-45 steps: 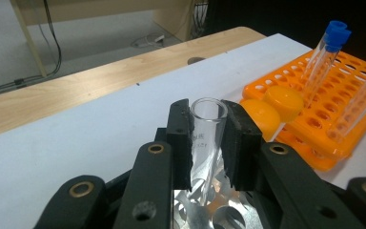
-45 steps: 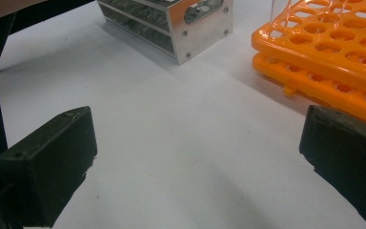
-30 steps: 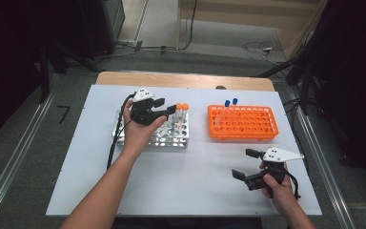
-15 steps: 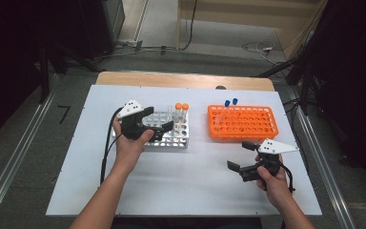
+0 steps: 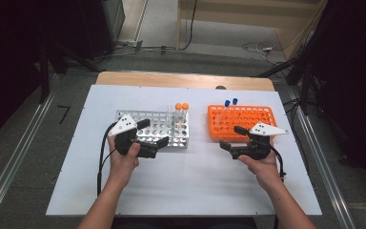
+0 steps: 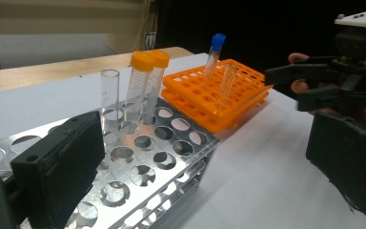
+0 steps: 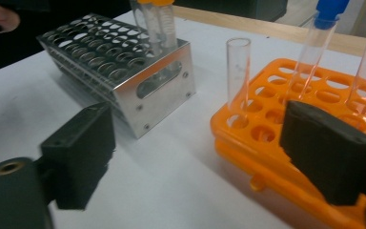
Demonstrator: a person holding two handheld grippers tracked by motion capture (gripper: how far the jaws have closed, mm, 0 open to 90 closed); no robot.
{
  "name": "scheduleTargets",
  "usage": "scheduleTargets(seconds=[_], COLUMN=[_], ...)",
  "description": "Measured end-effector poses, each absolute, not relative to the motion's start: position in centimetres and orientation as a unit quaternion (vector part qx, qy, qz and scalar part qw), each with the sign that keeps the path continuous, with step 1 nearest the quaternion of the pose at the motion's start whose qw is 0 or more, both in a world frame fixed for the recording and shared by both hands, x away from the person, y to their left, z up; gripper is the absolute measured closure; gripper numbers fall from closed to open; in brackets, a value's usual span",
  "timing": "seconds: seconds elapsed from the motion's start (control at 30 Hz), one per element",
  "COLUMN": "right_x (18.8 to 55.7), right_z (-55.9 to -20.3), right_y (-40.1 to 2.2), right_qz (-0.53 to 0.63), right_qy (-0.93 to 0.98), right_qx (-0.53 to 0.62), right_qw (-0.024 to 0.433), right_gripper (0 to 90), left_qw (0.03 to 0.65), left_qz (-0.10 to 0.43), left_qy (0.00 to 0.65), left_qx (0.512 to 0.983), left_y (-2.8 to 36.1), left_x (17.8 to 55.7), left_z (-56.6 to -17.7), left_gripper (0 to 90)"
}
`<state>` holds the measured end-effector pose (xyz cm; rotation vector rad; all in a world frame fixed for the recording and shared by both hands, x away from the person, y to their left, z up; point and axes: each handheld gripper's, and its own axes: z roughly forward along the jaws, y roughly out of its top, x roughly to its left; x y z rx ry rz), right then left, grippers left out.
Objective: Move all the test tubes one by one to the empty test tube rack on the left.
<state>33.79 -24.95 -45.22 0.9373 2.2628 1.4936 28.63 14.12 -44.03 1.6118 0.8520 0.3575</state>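
Two orange-capped tubes [image 5: 181,114] upright in metal rack [image 5: 158,130], left gripper [image 5: 153,137] empty, jaws just opened wide, right gripper [image 5: 232,137] empty, jaws closing.

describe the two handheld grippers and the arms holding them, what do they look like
Both the left gripper and the right gripper are black, each with two blocky rectangular jaws and a pale grey three-cornered plate on top marked with small dark dots. A black cable trails from each. The forearms are bare, no sleeves or gloves visible.
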Motion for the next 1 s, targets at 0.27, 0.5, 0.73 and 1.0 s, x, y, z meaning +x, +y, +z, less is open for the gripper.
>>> scheduleTargets(seconds=[0.27,0.5,0.73,1.0], right_x=[36.2,37.4,38.0,37.9], right_z=[-46.3,-47.8,-48.5,-48.9], right_y=[-23.9,-22.5,-22.0,-21.4], right_qz=[0.504,0.495,0.495,0.488], right_qy=[0.775,0.779,0.765,0.766], right_qx=[0.353,0.354,0.37,0.37], right_qw=[0.148,0.153,0.18,0.197], right_gripper=[38.4,56.0,62.7,70.6], left_qw=[0.599,0.599,0.604,0.604], left_qz=[0.142,0.136,0.131,0.13], left_qy=[0.366,0.362,0.358,0.357], left_qx=[0.698,0.701,0.7,0.701], left_y=[13.9,13.4,13.3,12.9], left_x=[28.0,27.9,27.7,27.8], left_z=[-44.8,-45.0,-45.1,-45.2], left_gripper=[0.0,0.0,0.0,0.0])
